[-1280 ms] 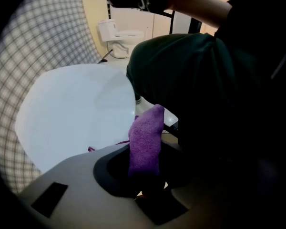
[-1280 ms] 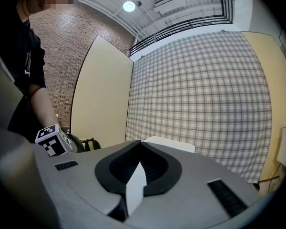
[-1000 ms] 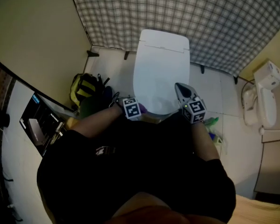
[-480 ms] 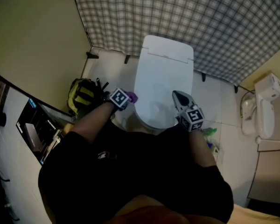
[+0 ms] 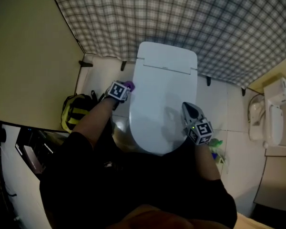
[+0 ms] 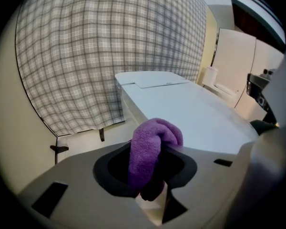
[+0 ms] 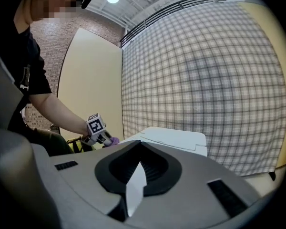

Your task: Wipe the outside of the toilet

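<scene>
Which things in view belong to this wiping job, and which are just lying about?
In the job:
toilet
purple cloth, clamped in the left gripper by the toilet's side

Lying about:
yellow-and-black backpack
green item on the floor
white fixture at right

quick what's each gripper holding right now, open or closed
Left gripper: closed on the purple cloth.
Right gripper: closed, holding nothing.

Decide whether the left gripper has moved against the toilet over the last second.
Yes. The left gripper, holding the cloth, has moved from the front of the toilet back along its left side, toward the checked wall.
</scene>
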A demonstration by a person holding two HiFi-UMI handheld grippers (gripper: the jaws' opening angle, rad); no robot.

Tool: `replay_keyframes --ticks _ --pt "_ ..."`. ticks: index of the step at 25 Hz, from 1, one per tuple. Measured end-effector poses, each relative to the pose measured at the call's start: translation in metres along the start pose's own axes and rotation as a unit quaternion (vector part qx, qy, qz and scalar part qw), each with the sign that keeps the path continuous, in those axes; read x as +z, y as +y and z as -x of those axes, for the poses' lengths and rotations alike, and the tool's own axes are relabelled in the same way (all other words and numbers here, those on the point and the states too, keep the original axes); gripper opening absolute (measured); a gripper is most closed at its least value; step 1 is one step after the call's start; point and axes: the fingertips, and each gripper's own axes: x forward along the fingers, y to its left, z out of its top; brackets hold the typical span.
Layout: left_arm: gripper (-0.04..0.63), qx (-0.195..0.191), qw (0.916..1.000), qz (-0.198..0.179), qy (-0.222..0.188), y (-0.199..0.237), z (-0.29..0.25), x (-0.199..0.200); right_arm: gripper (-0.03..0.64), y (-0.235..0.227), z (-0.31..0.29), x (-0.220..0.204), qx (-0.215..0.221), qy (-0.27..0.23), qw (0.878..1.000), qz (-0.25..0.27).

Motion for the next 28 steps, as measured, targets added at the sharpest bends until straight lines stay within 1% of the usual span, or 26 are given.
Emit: replay_keyframes --ticks 4,7,8,12,15,17,18,20,21,22,23,25,26,28 --pt "0.117 0.017 0.9997 -0.015 0.004 0.057 -0.05 0.066 0.005 -0.05 -0.019 -0.021 -0.024 0.017 0.999 -0.024" --pt "0.117 0.025 0.9994 0.007 0.024 0.096 -0.081 0.106 0.005 -0.091 -0.029 -0.037 -0.04 0.031 0.998 -0.039" --pt "0.117 0.027 0.9993 0.01 0.023 0.105 -0.091 0.12 0.005 -0.105 -0.031 -0.044 -0.041 0.034 0.998 -0.041" --pt "0.115 0.052 0.9985 0.0 0.018 0.144 -0.125 0.175 0.005 -0.154 -0.041 -0.062 -0.045 0.038 0.997 -0.04" --pt "0.115 0.063 0.9979 -0.01 0.011 0.158 -0.144 0.209 0.005 -0.168 -0.037 -0.071 -0.052 0.037 0.997 -0.053" --pt "0.115 0.059 0.9982 -0.014 -0.006 0.158 -0.15 0.228 0.005 -0.167 -0.034 -0.076 -0.053 0.037 0.996 -0.056" --pt "0.115 0.063 0.9978 -0.014 -0.016 0.158 -0.148 0.233 0.005 -0.167 -0.031 -0.079 -0.056 0.04 0.996 -0.06" --pt "0.118 0.105 0.9939 -0.008 -0.035 0.168 -0.131 0.228 0.005 -0.165 -0.019 -0.081 -0.066 0.04 0.995 -0.065" --pt "0.118 0.119 0.9915 -0.001 -0.051 0.168 -0.118 0.222 0.005 -0.162 -0.012 -0.078 -0.071 0.037 0.995 -0.066" --pt "0.12 0.119 0.9902 0.012 -0.072 0.159 -0.103 0.215 0.005 -0.158 -0.004 -0.073 -0.076 0.031 0.994 -0.065" --pt "0.12 0.107 0.9894 0.028 -0.095 0.145 -0.085 0.204 0.005 -0.152 0.004 -0.067 -0.077 0.025 0.995 -0.065" --pt "0.12 0.067 0.987 0.056 -0.135 0.104 -0.043 0.17 0.005 -0.133 0.022 -0.057 -0.073 0.018 0.995 -0.065" --pt "0.12 0.046 0.9854 0.062 -0.152 0.081 -0.02 0.151 0.005 -0.121 0.03 -0.052 -0.07 0.013 0.995 -0.065" --pt "0.12 0.003 0.9807 0.059 -0.187 0.035 0.02 0.122 0.005 -0.101 0.039 -0.04 -0.066 0.001 0.996 -0.064"
